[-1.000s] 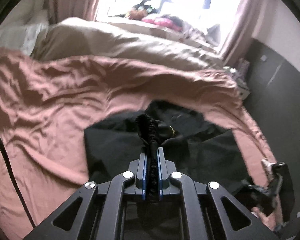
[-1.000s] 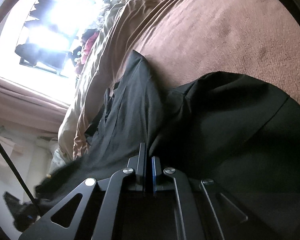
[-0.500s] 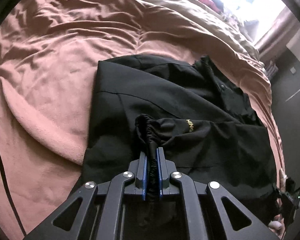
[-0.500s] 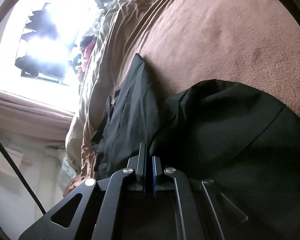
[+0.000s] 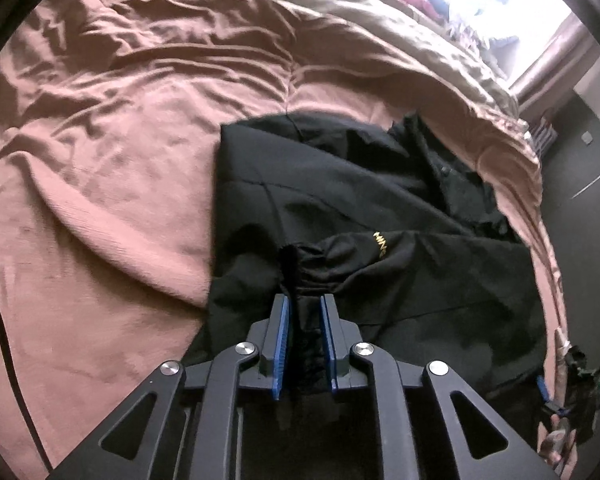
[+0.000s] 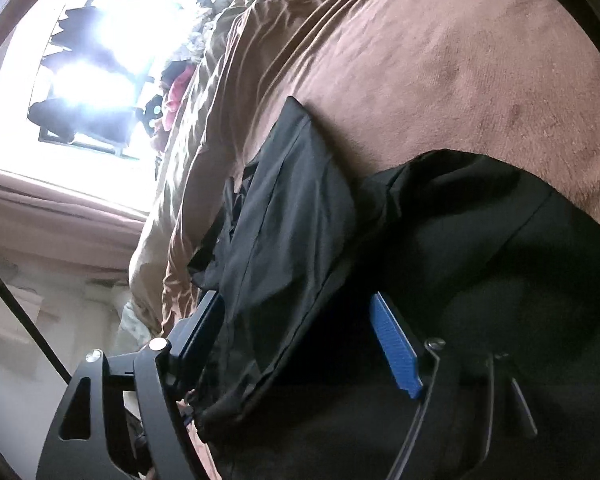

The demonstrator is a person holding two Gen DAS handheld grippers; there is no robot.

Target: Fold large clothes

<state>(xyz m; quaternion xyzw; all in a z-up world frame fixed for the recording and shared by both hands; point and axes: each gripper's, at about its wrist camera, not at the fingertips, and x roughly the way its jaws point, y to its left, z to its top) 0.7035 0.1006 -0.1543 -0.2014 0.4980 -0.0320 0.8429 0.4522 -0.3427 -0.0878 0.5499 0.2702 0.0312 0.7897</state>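
With a sleeve fold just laid, the left gripper (image 5: 304, 320) fingers stand released around the black jacket's (image 5: 380, 208) cuff (image 5: 306, 272) on the bed (image 5: 100, 140), the right gripper (image 6: 300, 320) fingers spread wide over it; withdrawing cleanly likely comes next.

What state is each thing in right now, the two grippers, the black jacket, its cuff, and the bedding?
left gripper: jaws slightly apart, cuff between them.
right gripper: jaws wide open, jacket fabric lying between them.
black jacket: lying on the bed, sleeve folded across its body.
elastic cuff: gathered, sitting between the left gripper's pads.
pink blanket: spread out, wrinkled.
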